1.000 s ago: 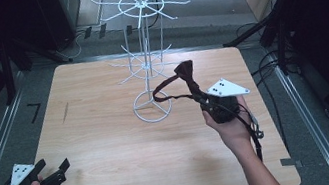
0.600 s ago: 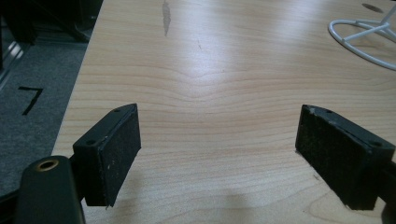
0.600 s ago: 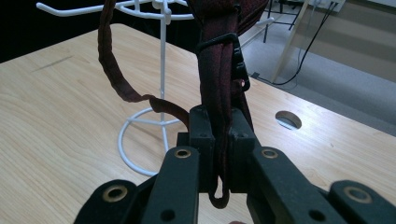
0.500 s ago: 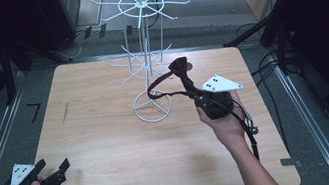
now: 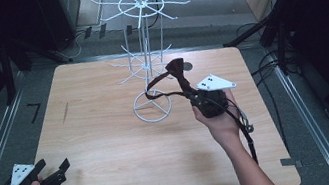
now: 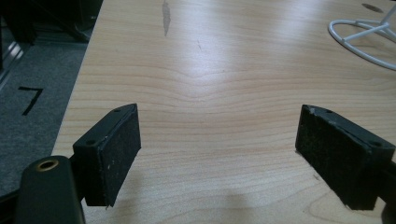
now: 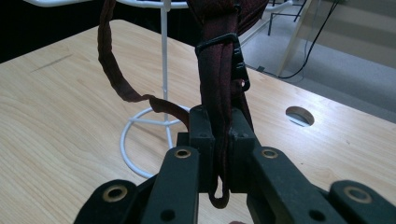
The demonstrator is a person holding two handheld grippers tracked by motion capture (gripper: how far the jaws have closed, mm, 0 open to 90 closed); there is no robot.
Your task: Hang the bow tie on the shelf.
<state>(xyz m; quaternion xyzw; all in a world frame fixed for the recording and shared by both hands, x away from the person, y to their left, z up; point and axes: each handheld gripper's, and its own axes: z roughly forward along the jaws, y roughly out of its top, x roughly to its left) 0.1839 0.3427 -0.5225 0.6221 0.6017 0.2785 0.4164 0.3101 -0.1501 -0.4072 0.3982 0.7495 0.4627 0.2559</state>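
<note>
A dark red bow tie [image 5: 177, 71] with a thin strap [image 5: 154, 88] is held up over the table, close to the white wire rack [image 5: 147, 65]. My right gripper [image 5: 192, 93] is shut on it; in the right gripper view the fabric [image 7: 219, 107] is pinched between the jaws, and the strap [image 7: 114, 65] loops off to the left past the rack's thin post [image 7: 164, 60]. My left gripper [image 5: 54, 173] rests at the table's near left corner, open. Bare wood shows between its pads [image 6: 114, 151] in the left gripper view.
The rack's round base ring [image 5: 153, 107] stands mid-table, also seen as a base ring [image 6: 364, 37] at the upper right of the left gripper view. A round cable hole [image 7: 299, 115] is in the wooden tabletop [image 5: 98, 134]. Dark stands and cables surround the table.
My right hand has carried the bow tie a little to the left, toward the rack. The left gripper has stayed where it was.
</note>
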